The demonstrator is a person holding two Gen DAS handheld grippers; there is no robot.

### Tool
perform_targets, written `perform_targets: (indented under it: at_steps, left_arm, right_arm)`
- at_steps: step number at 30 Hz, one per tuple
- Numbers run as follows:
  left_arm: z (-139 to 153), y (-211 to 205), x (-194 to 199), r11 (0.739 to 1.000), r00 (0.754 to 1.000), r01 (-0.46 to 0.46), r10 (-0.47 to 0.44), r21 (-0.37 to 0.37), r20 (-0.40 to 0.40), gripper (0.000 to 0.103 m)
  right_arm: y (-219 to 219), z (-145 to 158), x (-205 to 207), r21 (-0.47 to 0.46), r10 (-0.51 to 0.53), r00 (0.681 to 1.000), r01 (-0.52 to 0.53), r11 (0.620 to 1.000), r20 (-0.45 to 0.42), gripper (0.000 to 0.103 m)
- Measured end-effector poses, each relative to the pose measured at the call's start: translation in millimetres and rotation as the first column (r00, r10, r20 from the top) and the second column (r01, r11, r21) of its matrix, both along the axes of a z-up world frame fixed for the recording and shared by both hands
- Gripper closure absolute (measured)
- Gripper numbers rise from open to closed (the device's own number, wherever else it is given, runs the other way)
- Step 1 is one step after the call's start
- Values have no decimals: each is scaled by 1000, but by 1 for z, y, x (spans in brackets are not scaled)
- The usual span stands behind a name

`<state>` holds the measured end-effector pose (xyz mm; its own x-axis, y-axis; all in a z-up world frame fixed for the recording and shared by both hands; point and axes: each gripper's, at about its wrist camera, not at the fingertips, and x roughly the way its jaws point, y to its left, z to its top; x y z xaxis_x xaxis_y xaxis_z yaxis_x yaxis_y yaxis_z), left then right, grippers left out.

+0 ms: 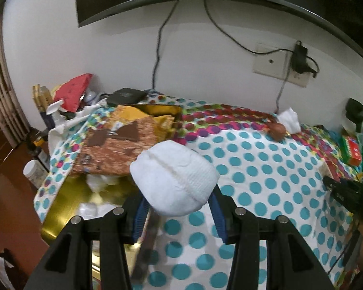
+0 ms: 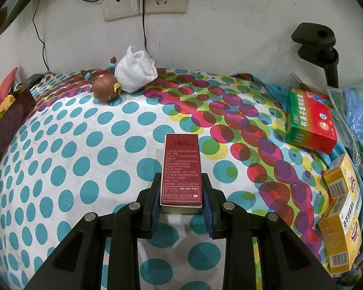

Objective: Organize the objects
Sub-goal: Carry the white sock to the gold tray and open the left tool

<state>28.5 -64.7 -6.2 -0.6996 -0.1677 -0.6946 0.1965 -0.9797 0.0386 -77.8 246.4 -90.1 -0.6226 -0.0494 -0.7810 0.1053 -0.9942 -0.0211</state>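
Observation:
My left gripper (image 1: 179,207) is shut on a rolled white sock (image 1: 174,181) and holds it above the polka-dot cloth, just right of an open gold box (image 1: 60,207) with white items inside. My right gripper (image 2: 181,193) is shut on a dark red carton (image 2: 181,169) with printed text, held over the spotted cloth (image 2: 72,157). Another white sock bundle (image 2: 135,72) and a brown figurine (image 2: 106,88) lie by the back wall; they also show in the left wrist view (image 1: 289,119).
A brown snack bag (image 1: 116,145) leans over the gold box. Bottles and a red packet (image 1: 72,91) crowd the far left. A green-red medicine box (image 2: 309,123), two yellow boxes (image 2: 341,217) and plastic bags lie at the right. Cables and sockets (image 2: 145,2) hang on the wall.

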Motion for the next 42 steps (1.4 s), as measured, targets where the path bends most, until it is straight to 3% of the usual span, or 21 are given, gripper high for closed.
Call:
perform_targets:
  at_steps: [9,24,39,42]
  left_arm:
    - [2,-42,-1,996,996,-85,85,9,4,56]
    - [-21,-98,-7,981,981,-188,185,51,59,56]
    - [-47,-128,0,968,974,-208,192,140,123,54]
    - [-48,-128,1,967,970,-219,202,128,133,54]
  right_arm:
    - [-1,0,0,3,0,1000,0,1000,0,75]
    - [-2,1,0,7,0,1000,0,1000,0,75]
    - [-4,1,-1,27,2,1000,-2,1000,-3,75]
    - [-5,2,-1,31,3,1000,-2,1000,-3,75]
